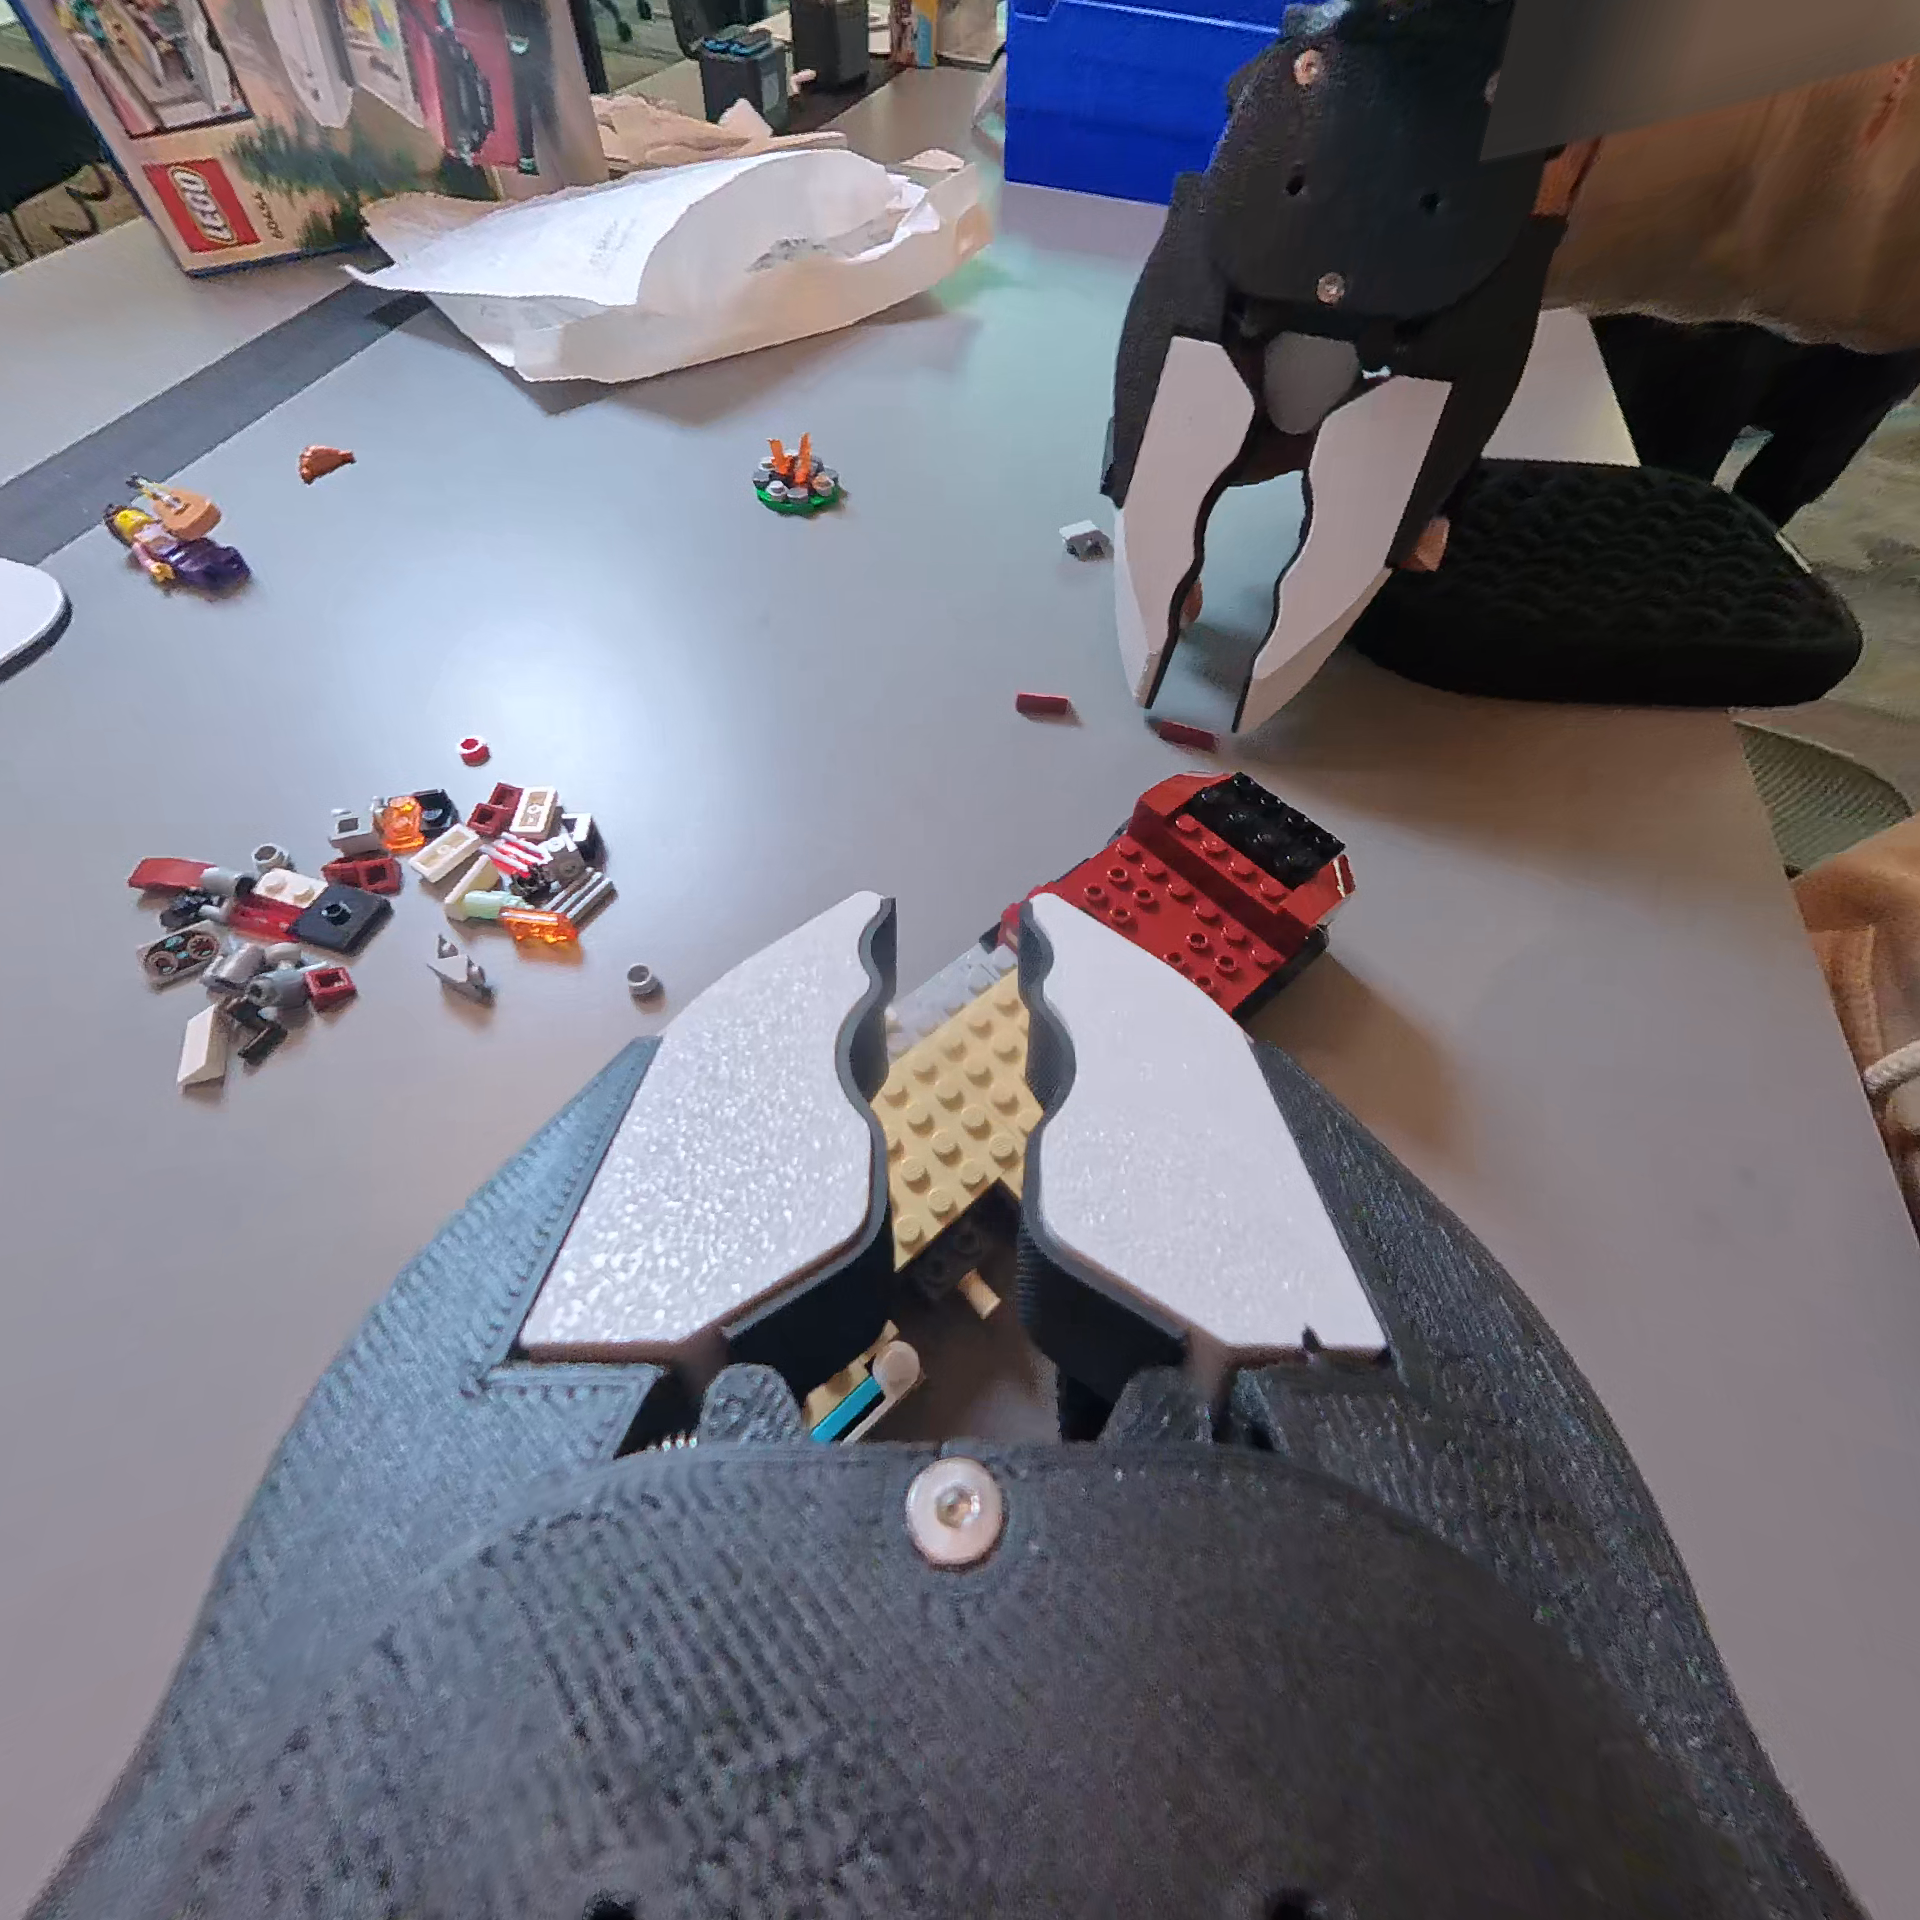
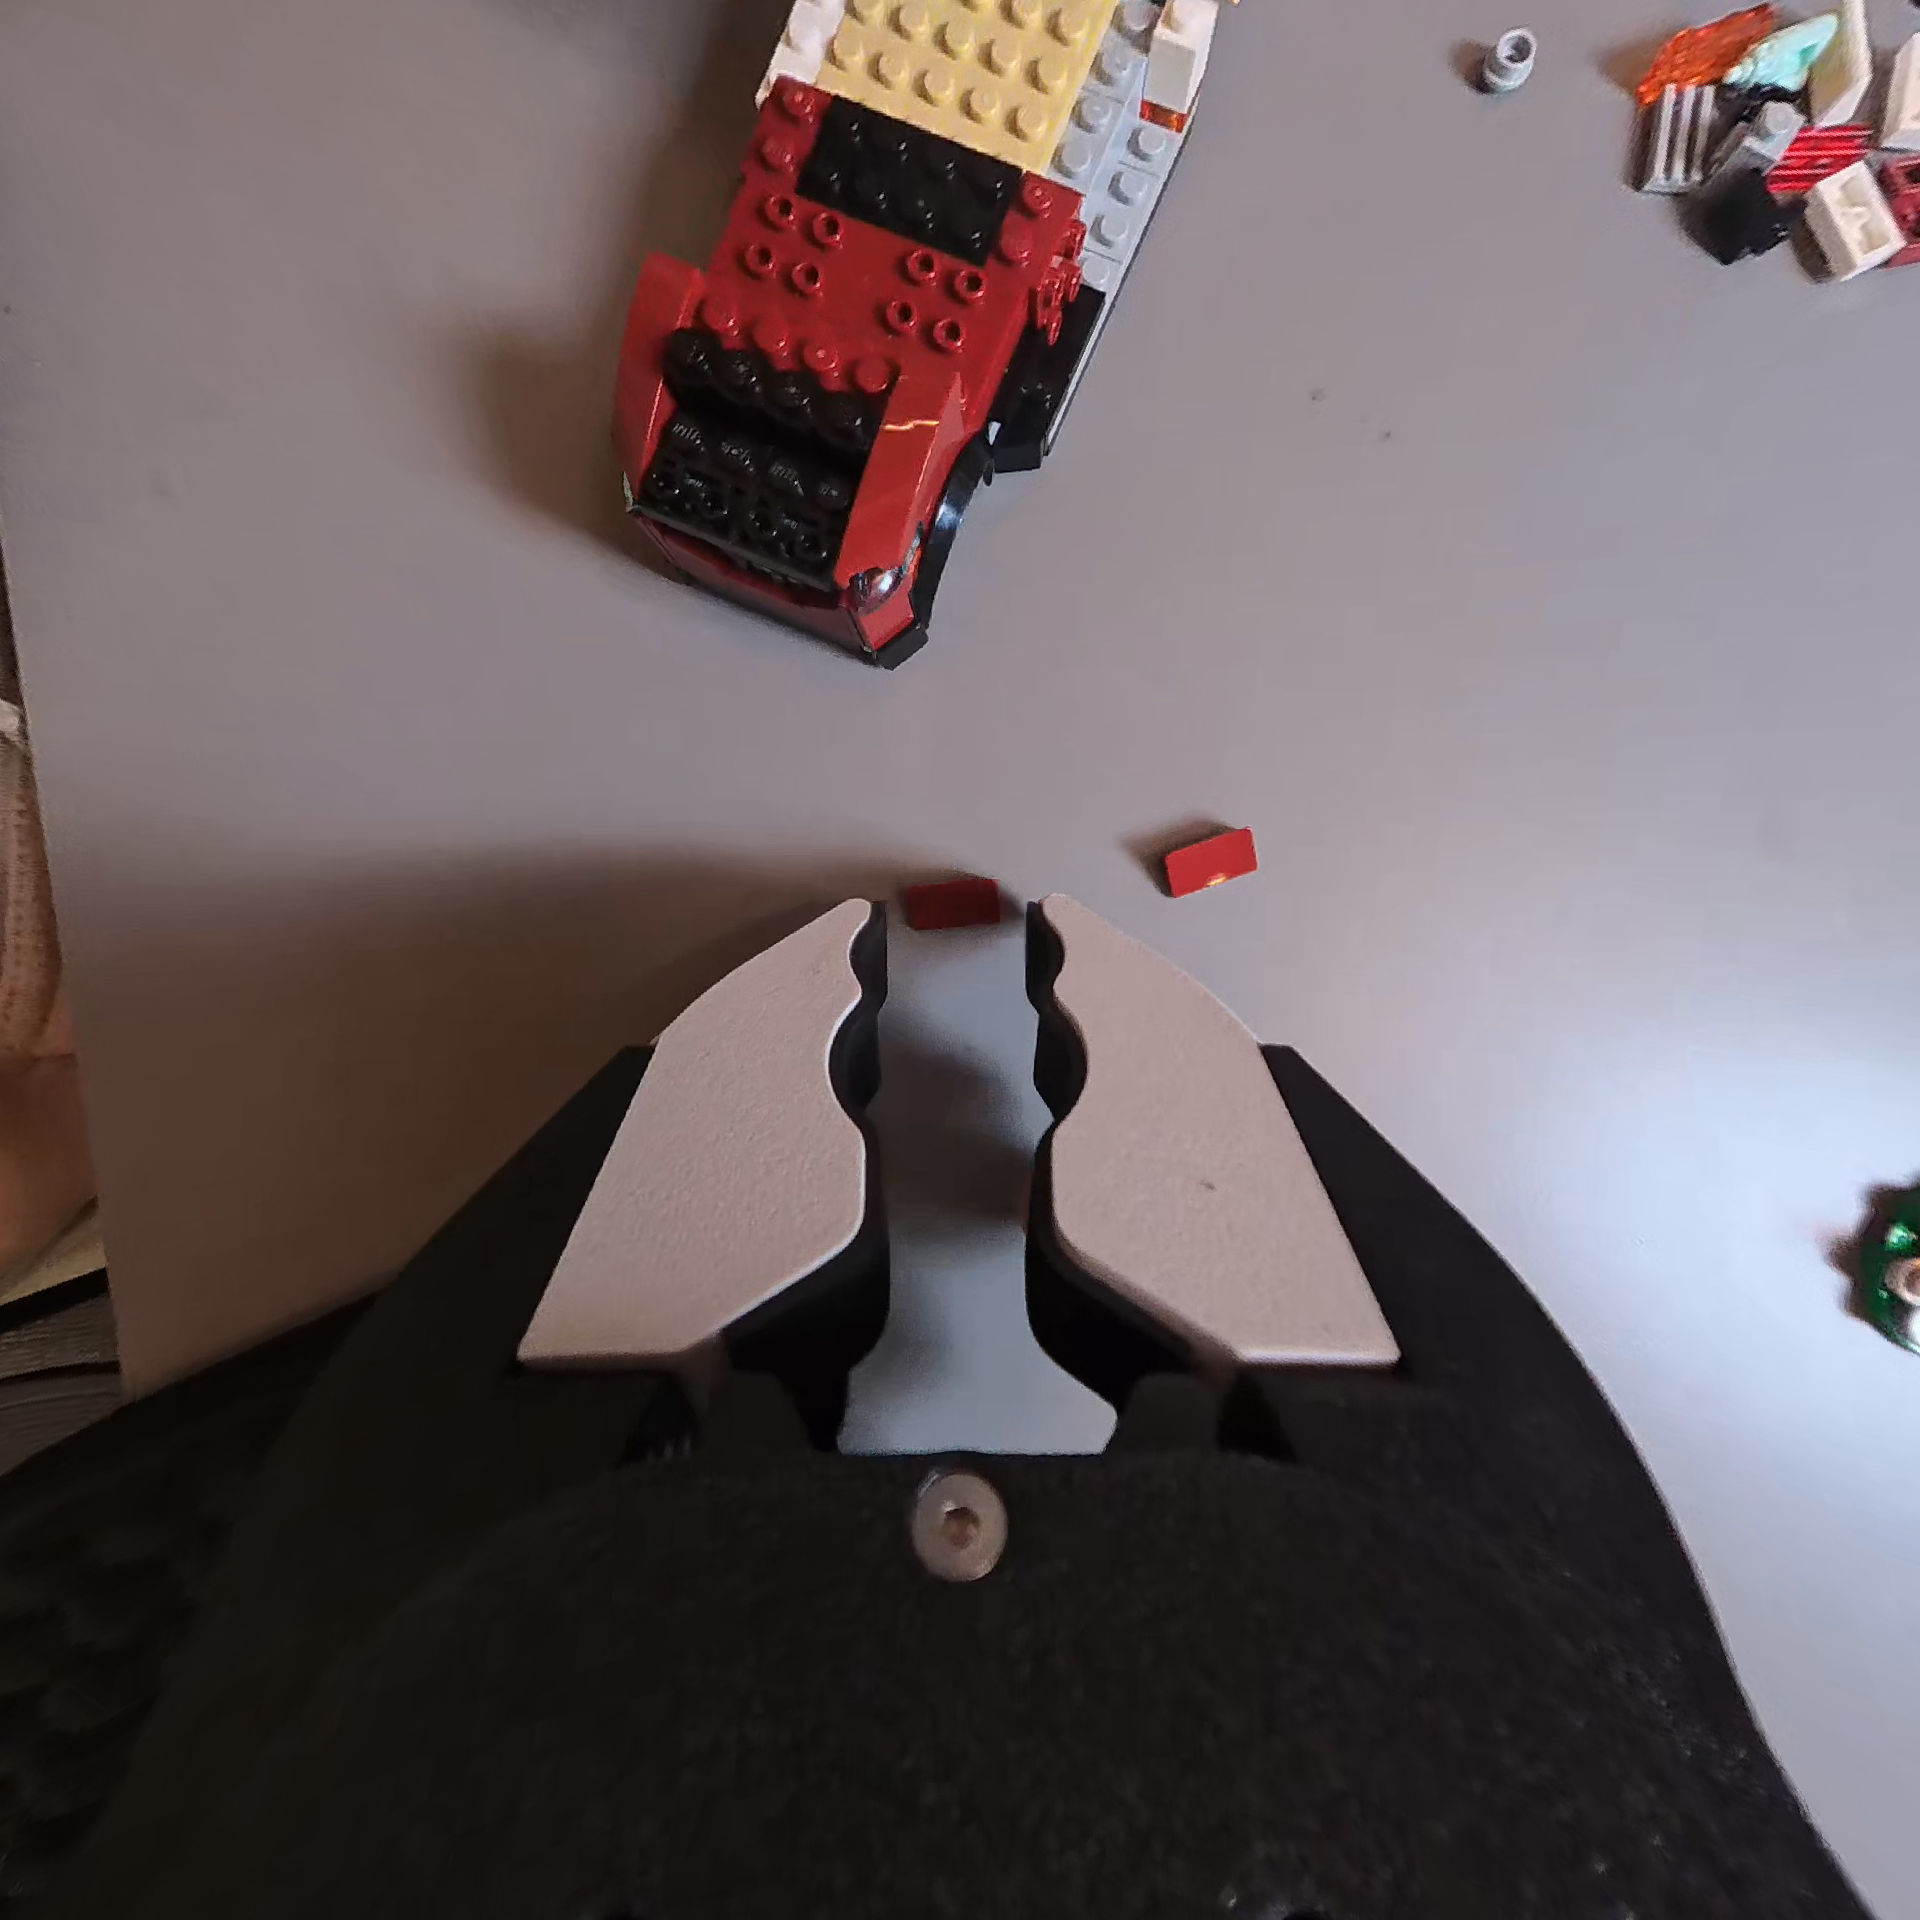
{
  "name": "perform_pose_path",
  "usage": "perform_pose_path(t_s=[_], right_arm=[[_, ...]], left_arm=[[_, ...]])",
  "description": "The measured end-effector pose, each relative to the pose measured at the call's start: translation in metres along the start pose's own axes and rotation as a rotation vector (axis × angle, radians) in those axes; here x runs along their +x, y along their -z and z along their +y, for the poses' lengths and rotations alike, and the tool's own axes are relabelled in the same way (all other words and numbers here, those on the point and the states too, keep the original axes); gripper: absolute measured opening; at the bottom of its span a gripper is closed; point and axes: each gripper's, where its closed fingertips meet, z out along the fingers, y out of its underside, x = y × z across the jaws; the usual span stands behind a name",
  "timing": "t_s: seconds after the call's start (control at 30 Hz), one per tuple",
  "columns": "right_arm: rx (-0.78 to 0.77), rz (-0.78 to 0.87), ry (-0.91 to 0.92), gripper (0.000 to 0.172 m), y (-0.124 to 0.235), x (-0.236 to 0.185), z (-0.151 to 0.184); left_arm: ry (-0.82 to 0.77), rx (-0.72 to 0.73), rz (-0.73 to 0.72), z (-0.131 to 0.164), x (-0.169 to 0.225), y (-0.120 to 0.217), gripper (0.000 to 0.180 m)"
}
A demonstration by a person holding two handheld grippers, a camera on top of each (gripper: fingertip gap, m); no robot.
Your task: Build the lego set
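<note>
A dark red and black brick car (image 1: 1195, 894) with a tan studded plate (image 1: 961, 1101) lies on the grey table (image 1: 727, 644). My left gripper (image 1: 958, 914) is open, and its fingers stand over the tan plate without pressing on it. My right gripper (image 2: 956, 914) is open and empty, tips down near the table. A small dark red tile (image 2: 951, 902) lies flat on the table just beyond its fingertips, apart from both pads. The left wrist view also shows this gripper (image 1: 1195, 707) and the tile (image 1: 1187, 736). A second red tile (image 2: 1210, 860) lies to the right. The car (image 2: 831, 312) lies farther ahead.
A pile of small loose pieces (image 1: 364, 894) lies left of the car. A green round piece with orange flames (image 1: 796, 483) and a small figure (image 1: 177, 540) lie farther back. Behind are a white paper bag (image 1: 675, 260), a printed box (image 1: 260, 125) and a blue bin (image 1: 1122, 94). The table edge (image 1: 1766, 935) runs along the right. One gripper's finger ends stand about 15 cm off the other's.
</note>
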Motion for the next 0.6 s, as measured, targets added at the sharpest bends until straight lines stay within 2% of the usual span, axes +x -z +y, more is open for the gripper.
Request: perform_pose_path(t_s=[0.1, 0.23, 0.4, 0.6], right_arm=[[-0.010, 0.004, 0.016, 0.025, -0.002, -0.001, 0.000], [-0.026, 0.020, 0.022, 0.016, -0.003, 0.000, 0.001], [-0.028, 0.032, 0.013, 0.017, -0.004, 0.000, 0.000], [-0.025, 0.021, 0.006, 0.020, -0.004, -0.001, 0.000]], left_arm=[[-0.059, -0.022, 0.023, 0.004, 0.010, -0.005, 0.027], [-0.112, -0.041, 0.077, 0.006, 0.026, -0.009, 0.033], [-0.185, -0.091, 0.107, 0.010, 0.038, -0.011, 0.050], [-0.318, -0.238, 0.126, 0.021, 0.039, -0.016, 0.054]])
